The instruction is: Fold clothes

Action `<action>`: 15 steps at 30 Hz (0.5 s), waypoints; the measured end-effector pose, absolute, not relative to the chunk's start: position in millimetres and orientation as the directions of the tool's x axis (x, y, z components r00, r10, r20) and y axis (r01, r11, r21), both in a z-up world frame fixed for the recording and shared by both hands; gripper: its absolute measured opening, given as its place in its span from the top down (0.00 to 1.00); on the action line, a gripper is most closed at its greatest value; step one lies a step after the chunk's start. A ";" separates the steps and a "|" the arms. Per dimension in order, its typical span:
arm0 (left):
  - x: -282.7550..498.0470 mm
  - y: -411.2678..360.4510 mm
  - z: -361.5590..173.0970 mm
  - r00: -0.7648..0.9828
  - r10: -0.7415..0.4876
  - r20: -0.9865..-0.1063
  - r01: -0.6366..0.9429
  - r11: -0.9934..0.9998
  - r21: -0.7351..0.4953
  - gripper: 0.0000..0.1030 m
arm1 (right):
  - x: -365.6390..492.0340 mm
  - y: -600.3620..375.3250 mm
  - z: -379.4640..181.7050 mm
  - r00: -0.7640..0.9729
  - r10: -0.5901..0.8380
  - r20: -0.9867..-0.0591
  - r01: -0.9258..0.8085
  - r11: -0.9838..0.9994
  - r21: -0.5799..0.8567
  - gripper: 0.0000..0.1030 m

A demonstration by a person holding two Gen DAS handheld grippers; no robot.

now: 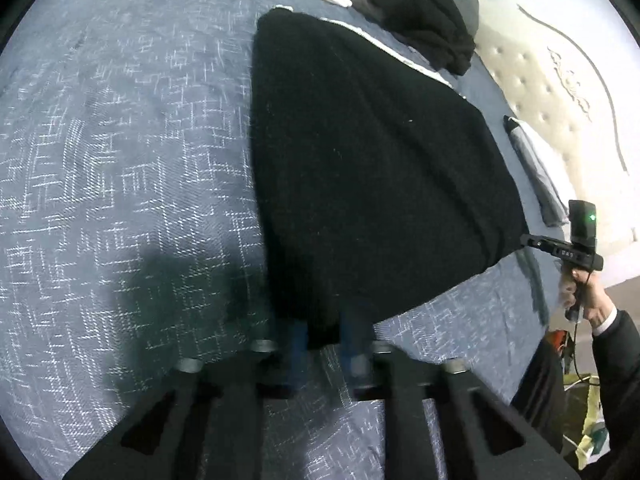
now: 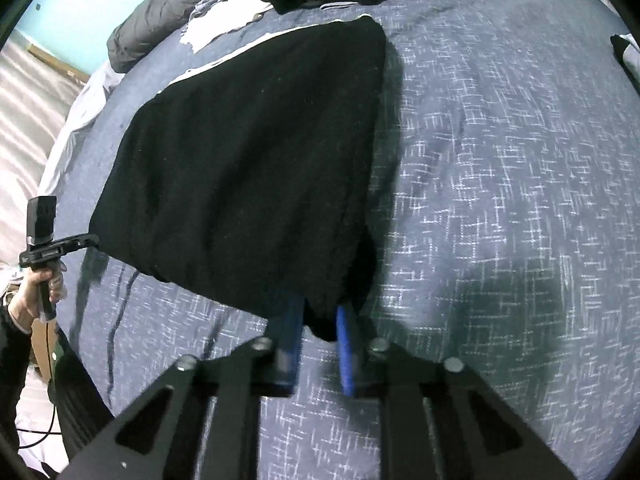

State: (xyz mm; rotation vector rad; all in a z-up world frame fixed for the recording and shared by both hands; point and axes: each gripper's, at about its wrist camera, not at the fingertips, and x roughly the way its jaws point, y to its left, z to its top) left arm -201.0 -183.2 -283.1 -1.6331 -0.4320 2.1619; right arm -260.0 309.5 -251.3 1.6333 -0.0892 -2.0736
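The left gripper (image 1: 324,344) was closed on a near corner of the black garment (image 1: 360,160), a nub of dark cloth bunched between its blue fingers (image 1: 356,344), which stood narrow. The right gripper (image 2: 320,332) did the same at the other near corner, its blue pads (image 2: 345,344) pinching a tuck of the same cloth. Each tool showed in the other's camera, at the far end of the near hem, so the two pinches sat at opposite ends of that hem, and the hem sagged slightly between them.

From the grips the garment spread away across the blue patterned bedspread (image 1: 120,160), broad and mostly flat, with a thin white edge showing along its far side. It lay toward the middle of the bed. Beyond it, toward the bed's far edge, a heap of other clothes (image 1: 420,20) waited, dark and pale pieces mixed. A cream tufted headboard (image 1: 540,92) stood along one side.

The step in hand looked to be the start of a fold: both near corners taken, the hem not yet carried over. The next move would probably call for lifting both corners together, keeping the hem taut and level, and laying it toward the far edge so the corners met squarely.
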 end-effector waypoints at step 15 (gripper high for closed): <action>-206.5 -190.8 -278.7 -0.237 0.437 -0.868 -0.134 -0.899 -0.416 0.91 | -261.7 345.7 -231.4 -0.272 -0.410 -0.871 0.324 -0.891 0.319 0.95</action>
